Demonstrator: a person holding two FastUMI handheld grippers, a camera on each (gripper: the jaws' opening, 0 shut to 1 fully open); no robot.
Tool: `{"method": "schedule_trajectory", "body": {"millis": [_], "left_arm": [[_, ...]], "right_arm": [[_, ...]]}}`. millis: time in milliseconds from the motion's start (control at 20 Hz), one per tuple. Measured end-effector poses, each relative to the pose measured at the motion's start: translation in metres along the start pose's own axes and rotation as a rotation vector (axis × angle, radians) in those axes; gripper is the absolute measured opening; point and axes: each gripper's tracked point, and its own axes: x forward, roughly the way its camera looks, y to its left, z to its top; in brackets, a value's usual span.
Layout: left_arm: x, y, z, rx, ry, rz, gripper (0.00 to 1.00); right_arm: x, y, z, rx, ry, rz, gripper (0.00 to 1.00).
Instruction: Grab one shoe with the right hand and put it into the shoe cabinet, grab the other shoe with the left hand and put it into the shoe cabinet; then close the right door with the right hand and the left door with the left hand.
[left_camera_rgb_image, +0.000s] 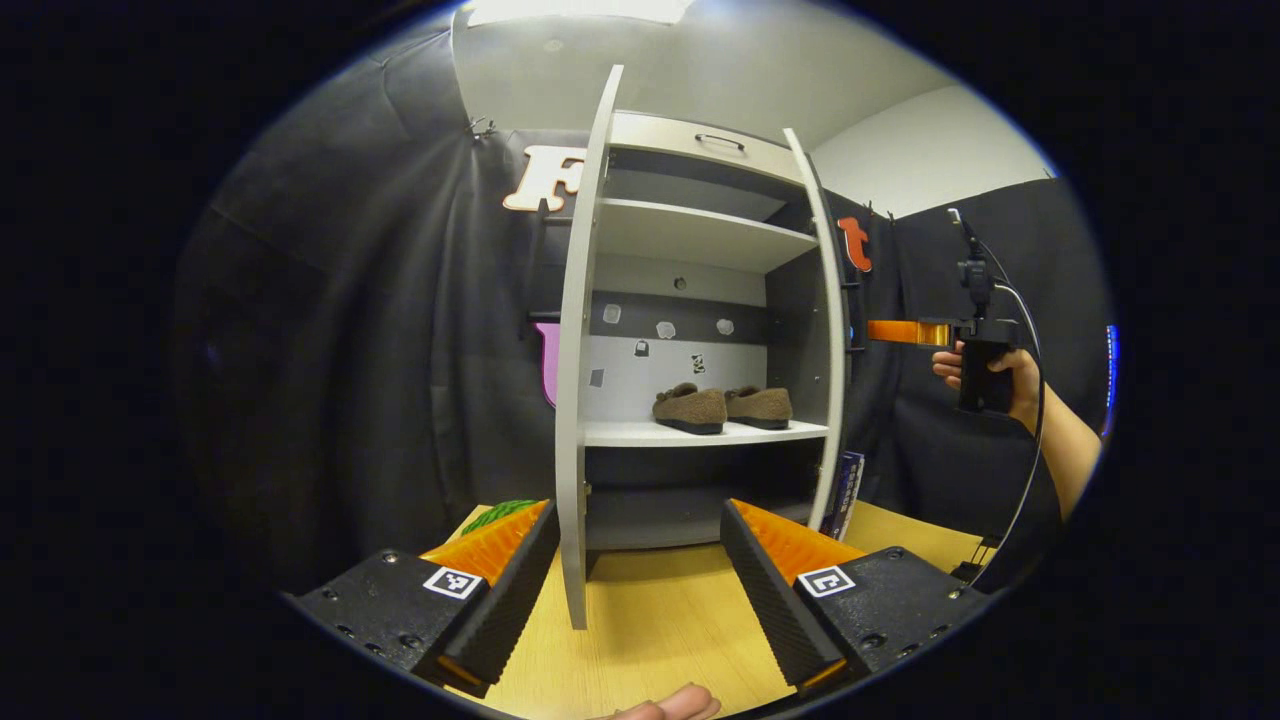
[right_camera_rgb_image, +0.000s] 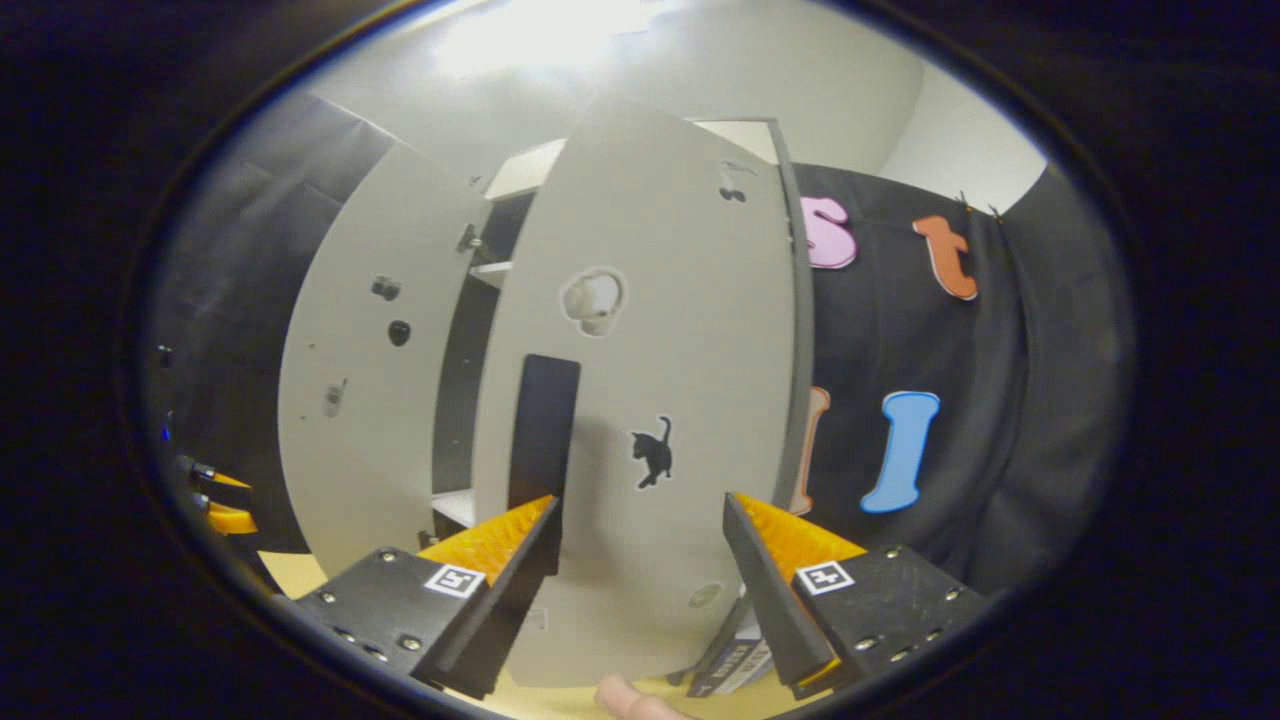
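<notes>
Both shoes (left_camera_rgb_image: 722, 407) sit side by side on a shelf inside the shoe cabinet (left_camera_rgb_image: 700, 330). Left door (left_camera_rgb_image: 580, 380) and right door (right_camera_rgb_image: 650, 420) both stand open. Left gripper (left_camera_rgb_image: 640, 580): jaws spread, empty, the left door's edge between them. Right gripper (right_camera_rgb_image: 640, 580): jaws apart, facing the right door's outer face; contact apparently none.
</notes>
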Motion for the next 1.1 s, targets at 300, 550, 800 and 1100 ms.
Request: {"method": "schedule_trajectory", "body": {"millis": [300,550,800,1100], "left_arm": [[-0.009,0.021,0.026,-0.022,-0.016,0.030,0.99],[-0.018,0.057,0.046,-0.011,-0.042,0.074,0.99],[-0.012,0.115,0.065,-0.018,-0.058,0.180,0.98],[0.013,0.156,0.099,-0.023,-0.048,0.200,0.98]], "right_arm": [[-0.022,0.012,0.002,-0.010,-0.018,0.013,0.98],[-0.043,0.013,0.005,0.034,-0.033,0.024,0.99],[-0.060,0.008,-0.008,0.105,0.007,0.007,0.98],[-0.097,0.002,-0.023,0.150,0.048,-0.110,0.98]]}}
